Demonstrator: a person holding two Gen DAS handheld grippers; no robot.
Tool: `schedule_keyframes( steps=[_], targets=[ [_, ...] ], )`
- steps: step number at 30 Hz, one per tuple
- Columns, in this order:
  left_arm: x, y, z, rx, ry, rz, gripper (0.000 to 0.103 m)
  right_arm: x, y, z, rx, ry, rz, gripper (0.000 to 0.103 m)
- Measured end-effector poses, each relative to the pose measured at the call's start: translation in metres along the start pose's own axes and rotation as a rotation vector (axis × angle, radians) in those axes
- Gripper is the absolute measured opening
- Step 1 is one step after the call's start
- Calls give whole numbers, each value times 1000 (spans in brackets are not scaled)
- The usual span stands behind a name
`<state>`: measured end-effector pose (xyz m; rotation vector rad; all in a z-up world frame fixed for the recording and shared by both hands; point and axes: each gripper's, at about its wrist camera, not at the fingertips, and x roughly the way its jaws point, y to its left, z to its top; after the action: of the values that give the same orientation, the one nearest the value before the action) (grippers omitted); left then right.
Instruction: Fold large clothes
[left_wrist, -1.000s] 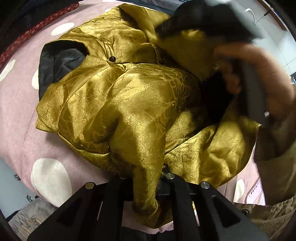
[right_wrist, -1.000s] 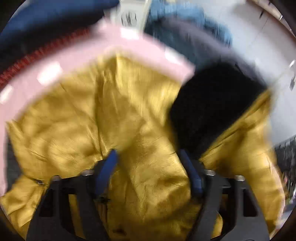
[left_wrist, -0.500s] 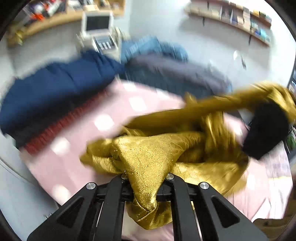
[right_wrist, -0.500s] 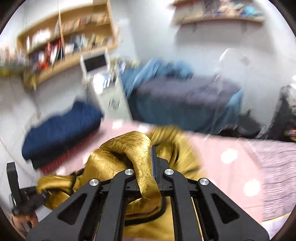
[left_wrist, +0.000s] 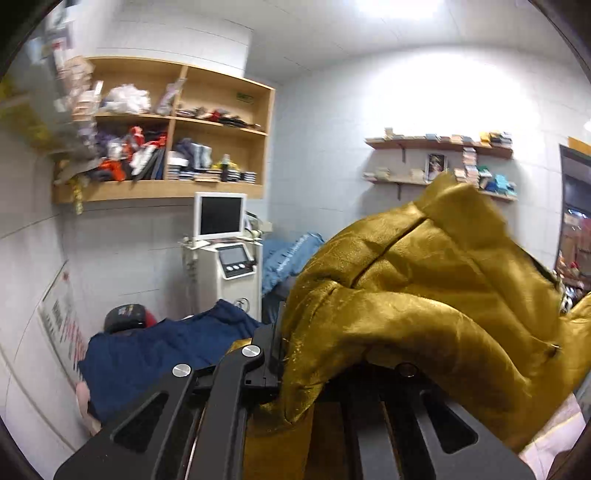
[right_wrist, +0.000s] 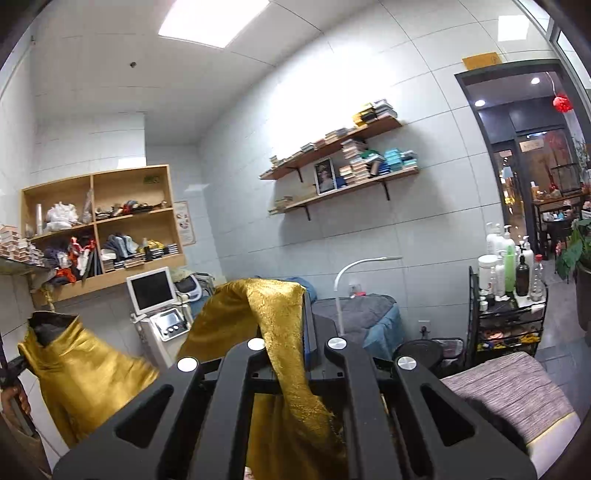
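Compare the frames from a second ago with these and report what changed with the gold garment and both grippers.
The gold garment left the pink dotted cover, lifted up into the air. The right gripper, open over it before, has clamped the fabric. Both cameras swung from looking down to facing the room. The left gripper stays shut on the fabric.

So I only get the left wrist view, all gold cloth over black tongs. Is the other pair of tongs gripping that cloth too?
Observer: Yes, the right tongs are shut on a fold of the gold garment.
Operator: Does it hang loose anywhere?
Observer: A part showing dark lining hangs at the left edge of the right wrist view.
Operator: What's on the room's far right?
Observer: A black trolley loaded with bottles.
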<state>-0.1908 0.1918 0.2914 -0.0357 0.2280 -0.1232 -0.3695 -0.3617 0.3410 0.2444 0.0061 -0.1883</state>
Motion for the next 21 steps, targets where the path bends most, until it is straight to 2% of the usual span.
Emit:
schedule_keyframes(
  steps=[2,3,5,7,9,10,11,12,13,14,18,21],
  targets=[
    [34,-14,7,63,46,-11,6,14,-14,6,-17,2,-35,5],
    [52,-18,1,92,74,-4,6,29,-16,4,-54,18,-72,5],
    [111,-36,-19,121,188,-11,6,55,-29,-7,-100,57,-153,5],
    [164,-47,-52,121,296,-4,8,98,-50,-35,-89,150,-232,5],
    [217,-60,-88,110,385,34,16,139,-75,-74,-67,248,-322,9],
    [238,-63,-109,98,422,54,23,157,-89,-94,-40,303,-345,13],
    [266,-71,-139,104,480,89,49,175,-100,-116,-20,371,-375,30],
    [279,-76,-165,126,522,113,83,190,-112,-140,7,445,-410,63],
    [293,-82,-192,148,571,118,93,206,-128,-174,61,548,-445,78],
    [297,-82,-213,158,597,110,91,211,-135,-195,97,599,-445,83],
    [291,-86,-300,183,732,51,91,202,-134,-297,234,792,-364,83],
    [263,-76,-332,160,772,21,91,182,-108,-352,255,895,-277,83]
  ],
)
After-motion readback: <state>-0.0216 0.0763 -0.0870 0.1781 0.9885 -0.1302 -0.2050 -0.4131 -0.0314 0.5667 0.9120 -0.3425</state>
